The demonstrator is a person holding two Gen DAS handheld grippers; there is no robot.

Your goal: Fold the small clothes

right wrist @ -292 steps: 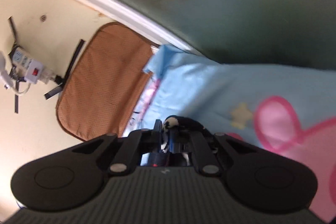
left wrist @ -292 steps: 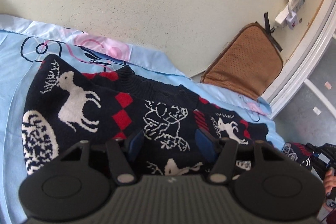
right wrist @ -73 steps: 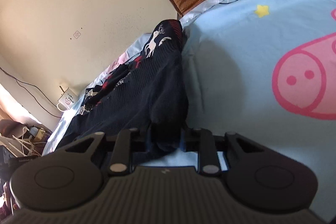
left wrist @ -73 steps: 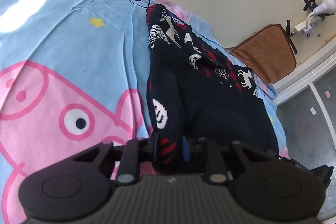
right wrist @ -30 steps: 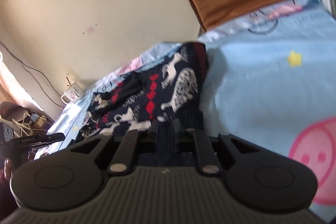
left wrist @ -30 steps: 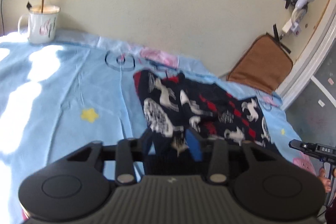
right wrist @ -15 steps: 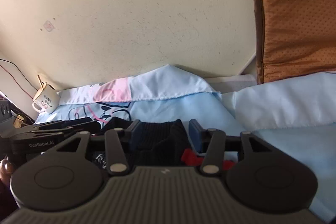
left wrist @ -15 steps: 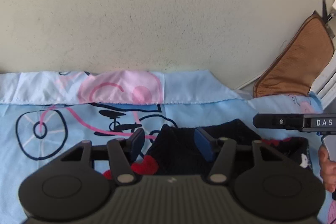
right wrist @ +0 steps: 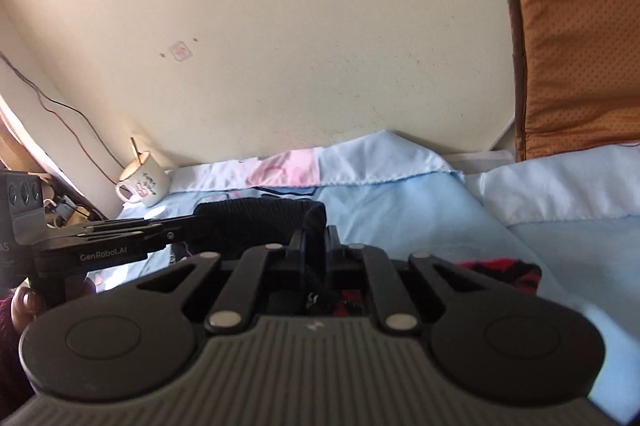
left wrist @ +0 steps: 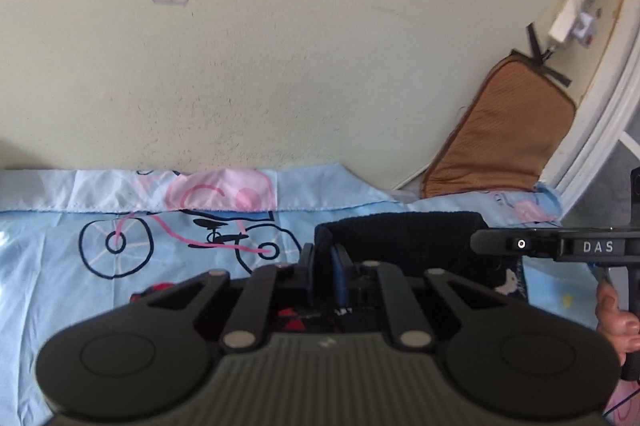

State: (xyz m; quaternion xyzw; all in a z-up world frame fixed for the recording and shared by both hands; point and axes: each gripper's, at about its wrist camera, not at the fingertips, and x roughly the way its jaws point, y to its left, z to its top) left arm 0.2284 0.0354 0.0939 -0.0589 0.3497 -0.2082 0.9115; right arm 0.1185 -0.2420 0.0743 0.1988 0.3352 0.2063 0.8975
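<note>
A small dark navy knit sweater (left wrist: pixel 404 238) with red and white patterns lies folded on the light blue cartoon bedsheet (left wrist: pixel 80 266) near the wall. My left gripper (left wrist: pixel 325 258) is shut on the left end of its dark folded edge. My right gripper (right wrist: pixel 314 238) is shut on the right end of the same edge (right wrist: pixel 256 214). Each gripper shows in the other's view, the right one (left wrist: pixel 560 246) and the left one (right wrist: pixel 100 238). A red patterned part (right wrist: pixel 500 268) shows beside the right gripper. Most of the sweater is hidden under the gripper bodies.
The cream wall (left wrist: pixel 280 66) rises just behind the sheet's edge. A brown cushion (left wrist: pixel 500 138) leans on it at the right, below a taped power strip (left wrist: pixel 568 18). A white mug (right wrist: pixel 144 184) with a spoon stands at the left by cables.
Both grippers were open over the sweater's far edge half a second ago; both have now closed on its dark folded edge. The views have tilted up slightly toward the wall.
</note>
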